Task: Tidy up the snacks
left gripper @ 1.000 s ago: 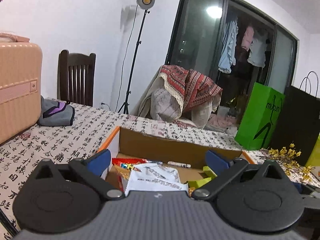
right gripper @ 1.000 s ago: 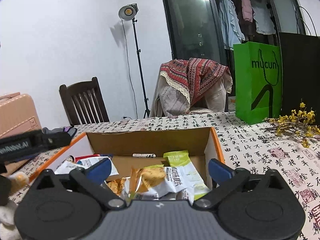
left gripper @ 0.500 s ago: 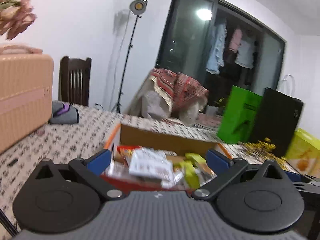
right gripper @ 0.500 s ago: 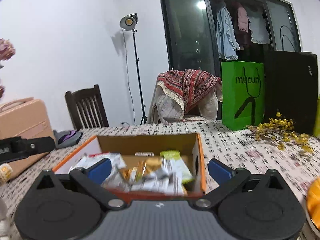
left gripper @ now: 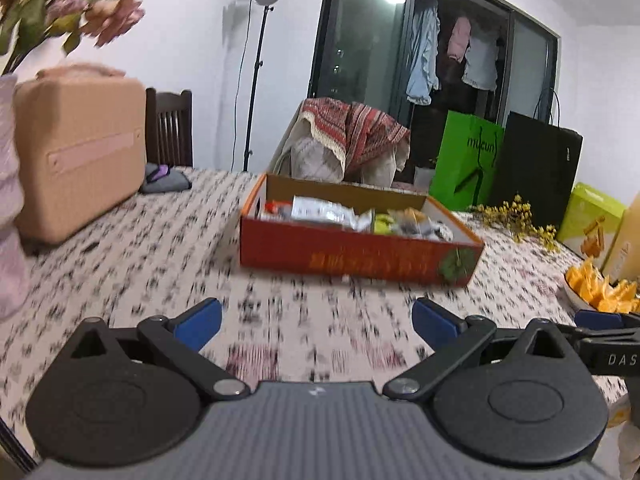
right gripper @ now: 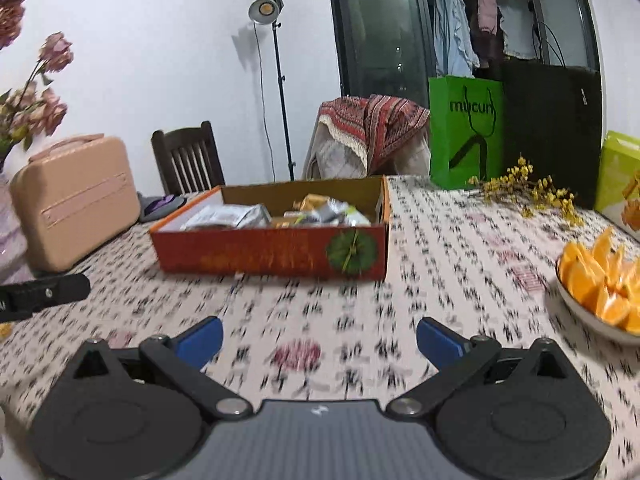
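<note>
On the table (right gripper: pixel 460 240), one snack box (right gripper: pixel 272 256); two tongs (left gripper: pixel 316 322) (right gripper: pixel 318 338) gape empty.

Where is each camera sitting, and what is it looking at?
Left wrist: sits on the left claw, looking forward over the table at the snack box; its own open blue fingers show, plus the other claw's tip at the right edge.
Right wrist: sits on the right claw, facing the same snack box, with a bowl of orange slices to the right; its own open fingers show, plus the other claw's tip at the left edge.
Shared: the box, the pink case, the green bag and the lamp.
</note>
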Action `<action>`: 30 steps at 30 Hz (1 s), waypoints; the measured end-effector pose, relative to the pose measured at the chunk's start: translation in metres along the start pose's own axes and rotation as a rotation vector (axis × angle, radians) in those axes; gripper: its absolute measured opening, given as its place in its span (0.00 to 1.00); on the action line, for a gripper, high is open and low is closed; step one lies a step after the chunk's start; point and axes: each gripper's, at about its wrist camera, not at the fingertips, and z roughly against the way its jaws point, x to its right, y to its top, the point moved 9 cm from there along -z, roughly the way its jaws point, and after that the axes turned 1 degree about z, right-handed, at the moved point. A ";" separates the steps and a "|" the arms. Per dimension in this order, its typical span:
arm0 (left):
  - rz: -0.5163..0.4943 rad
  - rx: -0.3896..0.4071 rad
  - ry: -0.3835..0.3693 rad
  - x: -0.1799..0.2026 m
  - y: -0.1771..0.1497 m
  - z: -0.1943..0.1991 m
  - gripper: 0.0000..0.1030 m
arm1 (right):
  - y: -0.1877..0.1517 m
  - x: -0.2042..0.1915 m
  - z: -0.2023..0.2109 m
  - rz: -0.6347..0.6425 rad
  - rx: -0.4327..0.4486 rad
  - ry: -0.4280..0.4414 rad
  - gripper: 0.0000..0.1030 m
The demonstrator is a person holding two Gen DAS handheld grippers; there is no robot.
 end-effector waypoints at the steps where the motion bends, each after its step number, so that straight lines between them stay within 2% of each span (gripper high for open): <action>1: -0.001 -0.004 -0.003 0.001 -0.005 0.004 1.00 | -0.004 -0.001 0.003 0.002 -0.004 -0.002 1.00; 10: -0.026 -0.039 0.009 0.004 -0.030 0.020 1.00 | -0.013 0.002 0.023 -0.022 -0.002 -0.009 1.00; 30: -0.035 -0.027 0.006 0.008 -0.031 0.026 1.00 | -0.021 -0.001 0.024 -0.019 -0.029 -0.002 1.00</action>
